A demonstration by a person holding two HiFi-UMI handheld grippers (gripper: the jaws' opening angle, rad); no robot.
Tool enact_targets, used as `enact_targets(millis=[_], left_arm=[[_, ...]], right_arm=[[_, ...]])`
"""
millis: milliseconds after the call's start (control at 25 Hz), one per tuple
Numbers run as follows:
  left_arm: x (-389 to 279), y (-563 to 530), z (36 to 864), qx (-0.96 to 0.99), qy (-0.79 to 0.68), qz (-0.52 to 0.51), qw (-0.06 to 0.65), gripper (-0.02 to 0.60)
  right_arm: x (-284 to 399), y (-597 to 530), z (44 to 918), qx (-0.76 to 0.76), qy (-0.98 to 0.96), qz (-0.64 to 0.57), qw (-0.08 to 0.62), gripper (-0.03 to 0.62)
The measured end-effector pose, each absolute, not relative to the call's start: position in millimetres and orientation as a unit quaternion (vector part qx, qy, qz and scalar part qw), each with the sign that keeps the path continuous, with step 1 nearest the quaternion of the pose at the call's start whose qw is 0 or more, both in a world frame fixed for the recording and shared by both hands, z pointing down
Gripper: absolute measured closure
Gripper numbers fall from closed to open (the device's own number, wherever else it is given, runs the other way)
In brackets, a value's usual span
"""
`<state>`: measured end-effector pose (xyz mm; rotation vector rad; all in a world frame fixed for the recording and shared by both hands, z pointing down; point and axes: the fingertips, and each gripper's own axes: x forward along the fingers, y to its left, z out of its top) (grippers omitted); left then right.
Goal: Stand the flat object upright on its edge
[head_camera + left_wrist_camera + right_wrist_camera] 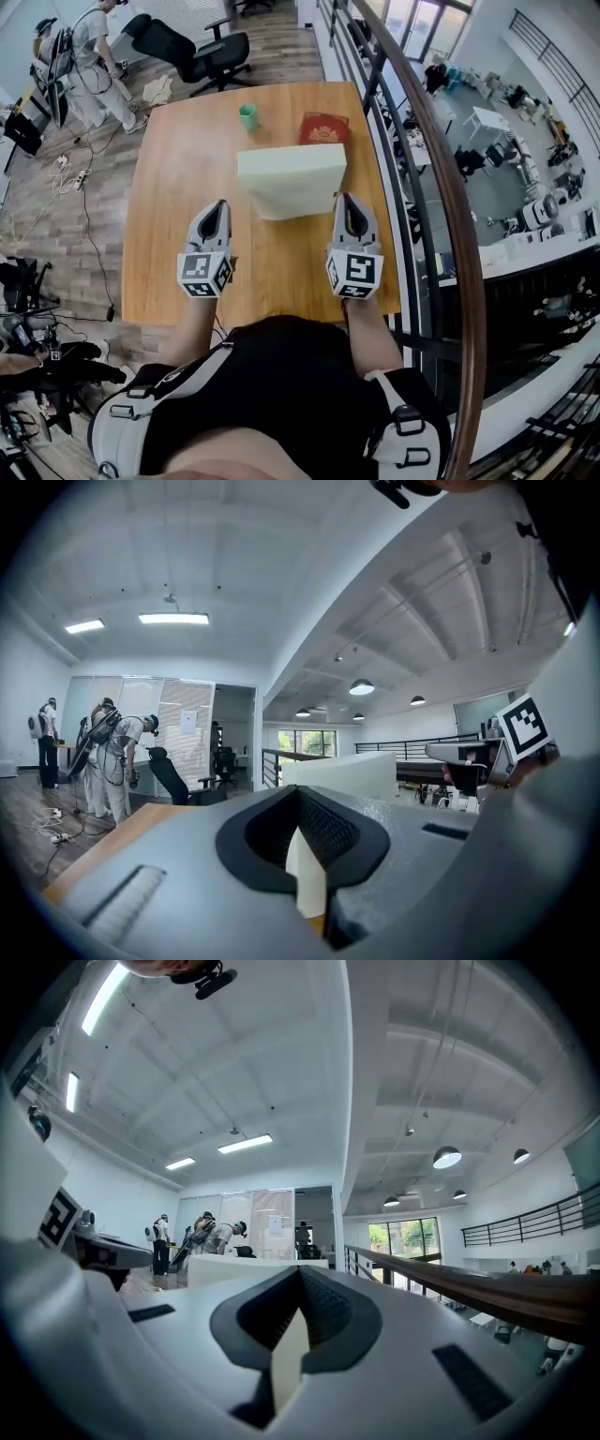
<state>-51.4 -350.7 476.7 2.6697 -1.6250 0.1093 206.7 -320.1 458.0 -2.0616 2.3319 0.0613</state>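
A thick pale-cream slab (291,178) stands near the middle of the wooden table (173,206), its narrow face up and a broad face toward me. My left gripper (217,208) is shut and empty, a little in front and to the left of the slab. My right gripper (349,202) is also shut and empty, with its tip close beside the slab's near right corner; contact cannot be told. In the left gripper view the slab (342,775) rises beyond the closed left gripper (305,855). In the right gripper view the slab (244,1267) lies left of the closed right gripper (291,1354).
Behind the slab, a small green cup (247,117) and a red book (323,128) sit on the table. A curved handrail (441,187) runs along the table's right side over a drop. An office chair (202,52) and people (94,56) are far left.
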Motion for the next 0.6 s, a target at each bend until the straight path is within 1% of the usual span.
enact_targets(millis=[280, 600], left_arm=[[-43.9, -349.0, 468.0, 0.854, -0.52, 0.024, 0.002, 0.577], [-46.3, -348.5, 469.2, 0.849, -0.528, 0.024, 0.008, 0.577]], right_arm=[[196.5, -325.9, 458.0, -0.64, 0.768, 0.02, 0.011, 0.59], [195.1, -325.3, 457.5, -0.637, 0.77, 0.022, 0.022, 0.591]])
